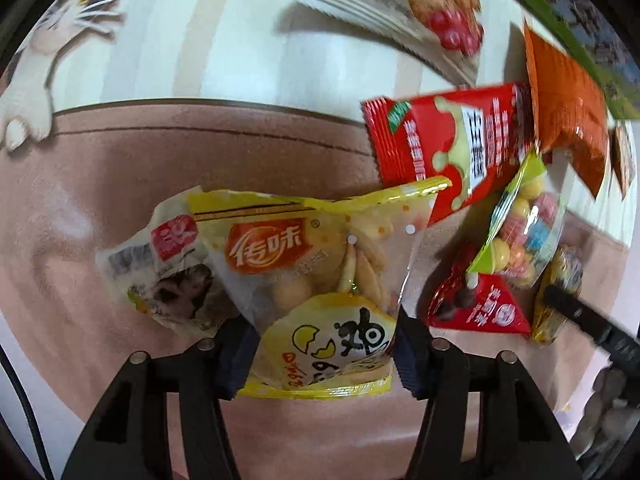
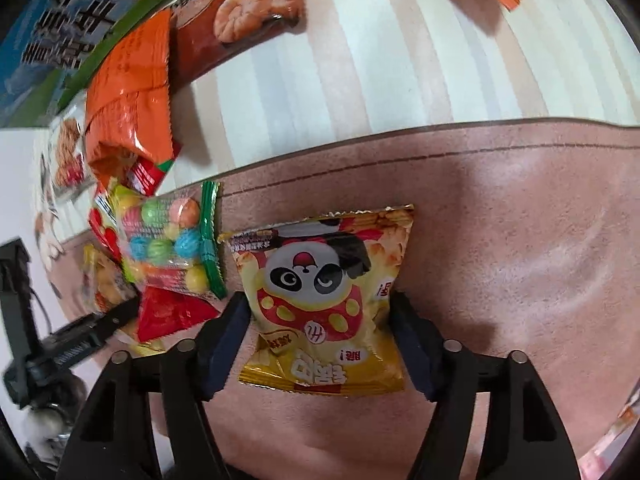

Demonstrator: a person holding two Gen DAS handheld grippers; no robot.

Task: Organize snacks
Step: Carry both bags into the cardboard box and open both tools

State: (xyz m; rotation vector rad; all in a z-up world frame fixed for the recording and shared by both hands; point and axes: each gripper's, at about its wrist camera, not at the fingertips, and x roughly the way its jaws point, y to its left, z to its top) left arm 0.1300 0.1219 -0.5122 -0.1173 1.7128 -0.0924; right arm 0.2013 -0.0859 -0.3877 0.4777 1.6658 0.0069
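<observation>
My left gripper [image 1: 324,344] points down at the pink mat [image 1: 200,152] and is shut on a yellow biscuit packet [image 1: 320,280], with a dark pad pressing into each side of it. A white packet with dark contents [image 1: 168,272] lies half under that packet on its left. My right gripper [image 2: 320,332] is shut on a yellow panda snack packet [image 2: 324,292], pinched at its waist just above the pink mat [image 2: 500,260].
Between the two grippers is a heap: a bag of coloured candy balls [image 2: 168,240], a small red triangular packet [image 2: 168,312], a long red packet [image 1: 444,148] and an orange packet [image 2: 128,92]. Biscuit packets [image 2: 240,12] and a blue-green box [image 2: 60,28] lie on the striped cloth beyond.
</observation>
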